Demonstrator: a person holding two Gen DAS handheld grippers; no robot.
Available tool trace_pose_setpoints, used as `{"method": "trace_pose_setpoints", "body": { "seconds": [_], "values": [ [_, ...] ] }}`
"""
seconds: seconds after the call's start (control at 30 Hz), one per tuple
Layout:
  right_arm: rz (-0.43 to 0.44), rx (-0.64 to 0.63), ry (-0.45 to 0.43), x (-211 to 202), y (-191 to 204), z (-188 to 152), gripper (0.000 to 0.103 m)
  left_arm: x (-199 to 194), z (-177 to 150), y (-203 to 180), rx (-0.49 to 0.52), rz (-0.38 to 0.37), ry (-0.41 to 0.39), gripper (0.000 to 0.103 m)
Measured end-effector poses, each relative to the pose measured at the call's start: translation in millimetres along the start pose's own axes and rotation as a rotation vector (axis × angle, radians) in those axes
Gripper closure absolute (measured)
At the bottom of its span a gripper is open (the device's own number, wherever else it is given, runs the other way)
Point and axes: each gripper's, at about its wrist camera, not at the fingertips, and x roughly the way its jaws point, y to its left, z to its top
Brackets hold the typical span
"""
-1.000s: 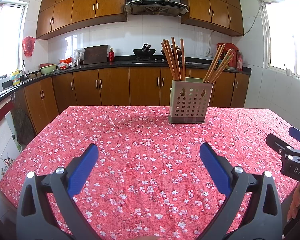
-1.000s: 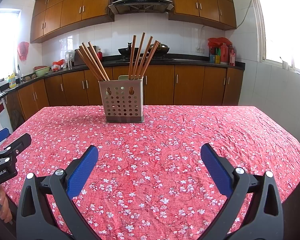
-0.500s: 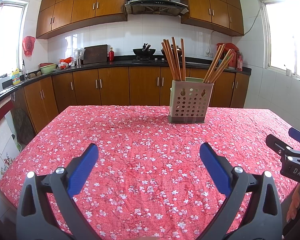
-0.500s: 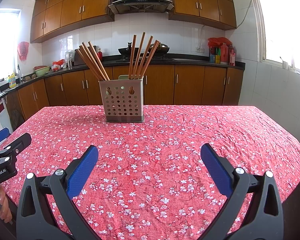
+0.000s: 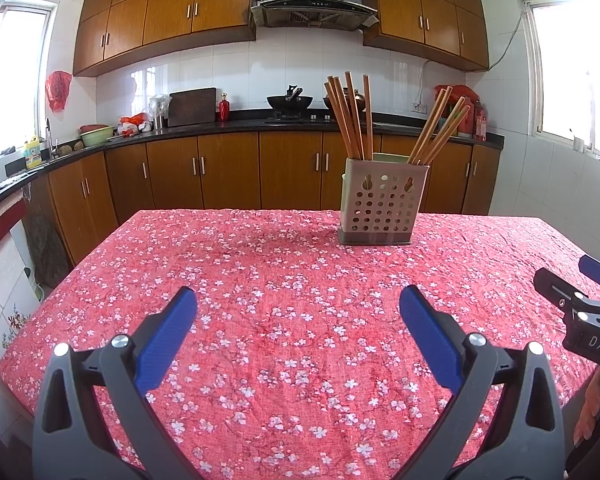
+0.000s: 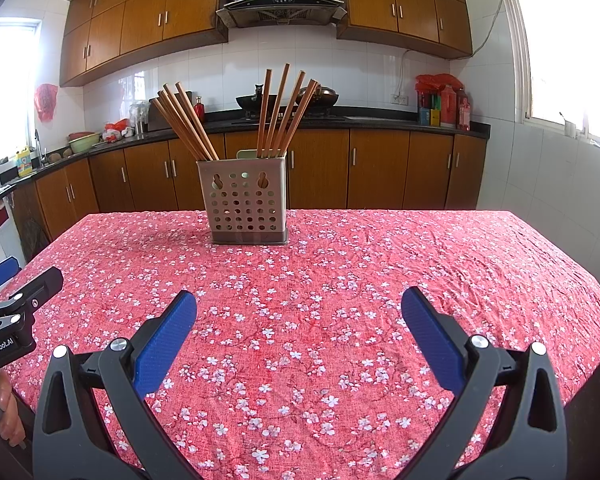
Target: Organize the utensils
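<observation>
- The left gripper [image 5: 298,308] is holding its blue fingers [image 5: 168,336] wide apart, with nothing between them; it is hovering low over the near part of the table.
- The right gripper [image 6: 299,310] is doing the same: its blue fingers [image 6: 430,336] are spread wide and empty, just beside the left one.
- Both are pointing toward the utensil holder [image 6: 246,204], which is standing upright on the far half of the red floral tablecloth [image 6: 340,280], well apart from both grippers.
- The chopsticks [image 6: 184,124] are already standing in the holder in two bunches, one leaning left, one fanning on the right [image 5: 440,128]. No loose utensil is lying on the cloth.
- This is fitting either a finished sorting or bunches still waiting to be rearranged; I cannot tell which.
- For any reach, I judge it good to approach the sticks near their tops, slowly, so that the light holder is not tipping.
</observation>
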Motion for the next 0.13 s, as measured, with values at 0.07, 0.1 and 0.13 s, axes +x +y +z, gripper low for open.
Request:
{"method": "trace_pose_setpoints", "body": {
  "seconds": [0.07,0.1,0.13],
  "values": [
    [0.0,0.001,0.0,0.7,0.4,-1.2,0.002,0.7,0.7,0.1,-0.001,0.001,0.002,0.004],
    [0.0,0.001,0.0,0.3,1.1,-1.6,0.002,0.8,0.7,0.2,-0.001,0.001,0.003,0.004],
    [0.0,0.001,0.0,0.4,0.8,-1.5,0.002,1.1,1.0,-0.1,-0.001,0.001,0.003,0.004]
  ]
}}
